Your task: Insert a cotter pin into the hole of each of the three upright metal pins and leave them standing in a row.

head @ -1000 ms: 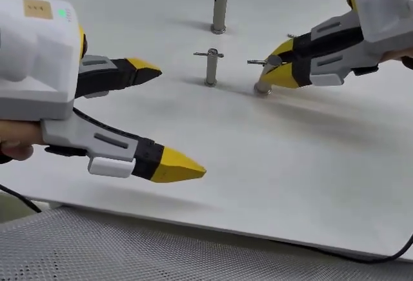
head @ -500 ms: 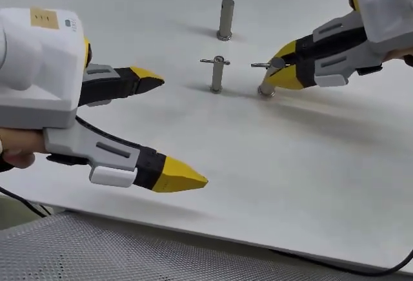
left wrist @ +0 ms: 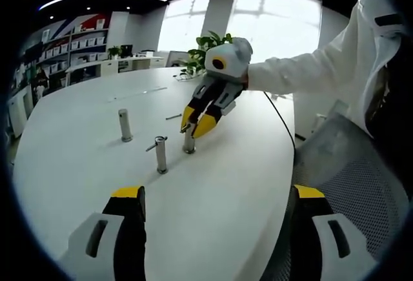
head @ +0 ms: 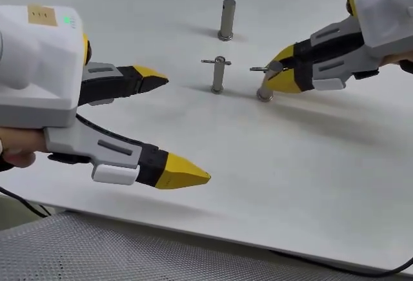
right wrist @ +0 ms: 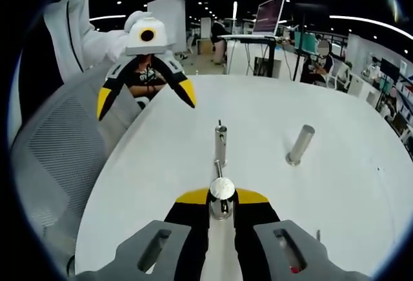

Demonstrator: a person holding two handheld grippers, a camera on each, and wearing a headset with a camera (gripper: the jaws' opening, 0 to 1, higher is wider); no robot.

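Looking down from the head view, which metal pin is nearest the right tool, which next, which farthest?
1. gripped metal pin, between the right tool's jaws.
2. middle metal pin, carrying a cotter pin, next along.
3. bare metal pin, at the back.

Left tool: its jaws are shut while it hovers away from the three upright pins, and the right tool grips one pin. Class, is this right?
Not quite. The left tool is open, its jaws spread wide in the head view. The rest stands: it hovers away from the three upright pins, and the right tool grips one pin.
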